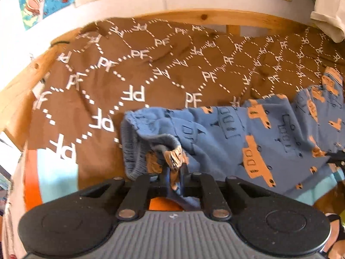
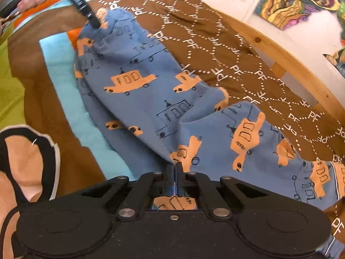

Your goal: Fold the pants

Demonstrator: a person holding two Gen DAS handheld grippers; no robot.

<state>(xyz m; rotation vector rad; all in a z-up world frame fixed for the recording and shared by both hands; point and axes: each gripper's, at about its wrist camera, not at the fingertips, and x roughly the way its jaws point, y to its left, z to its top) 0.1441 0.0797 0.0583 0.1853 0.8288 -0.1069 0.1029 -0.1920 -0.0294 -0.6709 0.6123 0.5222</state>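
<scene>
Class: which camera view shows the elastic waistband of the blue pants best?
The left wrist view: the gathered waistband lies close, beside the left gripper pinching the pants. The right wrist view shows mostly legs; the waistband end is far off, partly hidden behind that gripper.

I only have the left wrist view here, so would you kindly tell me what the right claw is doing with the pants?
Observer: The right claw is shut on a pinched fold of the pants, near the leg end.
Operator: Thanks. What lies on the near side of the pants there?
Observer: A light blue band of the bedcover runs along their near edge, with a green area further out.
Operator: Is my left claw visible from that side?
Observer: Yes, the left claw shows at the far end, its tip on the waist end of the pants.
</scene>
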